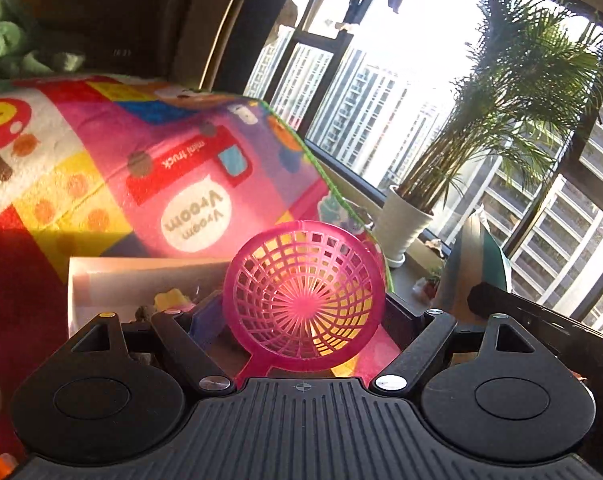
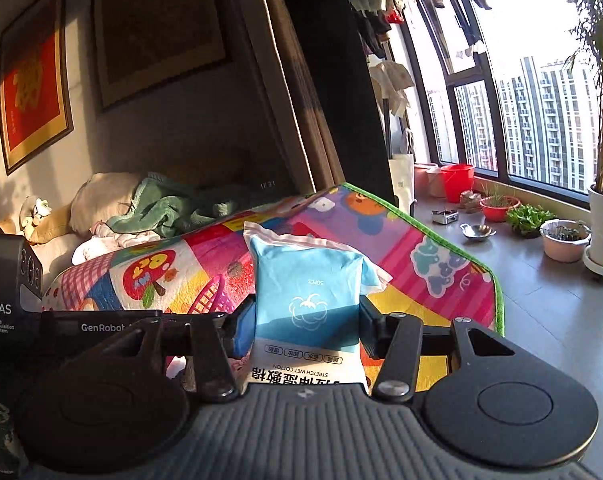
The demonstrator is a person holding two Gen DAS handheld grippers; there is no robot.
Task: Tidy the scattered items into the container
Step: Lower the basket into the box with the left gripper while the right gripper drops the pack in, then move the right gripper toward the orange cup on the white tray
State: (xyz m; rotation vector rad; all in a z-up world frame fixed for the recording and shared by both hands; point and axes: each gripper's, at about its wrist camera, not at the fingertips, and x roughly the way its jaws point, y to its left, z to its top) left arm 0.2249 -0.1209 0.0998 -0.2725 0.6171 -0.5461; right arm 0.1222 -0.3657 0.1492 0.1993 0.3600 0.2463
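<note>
My left gripper [image 1: 301, 320] is shut on a pink plastic sieve [image 1: 305, 296], held upright by its rim and handle above the colourful play mat [image 1: 113, 160]. Behind it at left stands a white box container [image 1: 101, 276] with a yellow toy [image 1: 171, 300] and other small items inside. My right gripper [image 2: 301, 328] is shut on a blue and white pack of wet cotton wipes [image 2: 305, 300], lifted above the mat [image 2: 421, 240]. The left gripper's black body [image 2: 17, 304] shows at the left of the right wrist view.
A potted palm in a white pot [image 1: 405, 224] stands by the window. Several pots and bowls [image 2: 561, 240] and a red bucket [image 2: 457, 180] line the floor by the window. A sofa with a green blanket [image 2: 169, 204] and cushions lies behind the mat.
</note>
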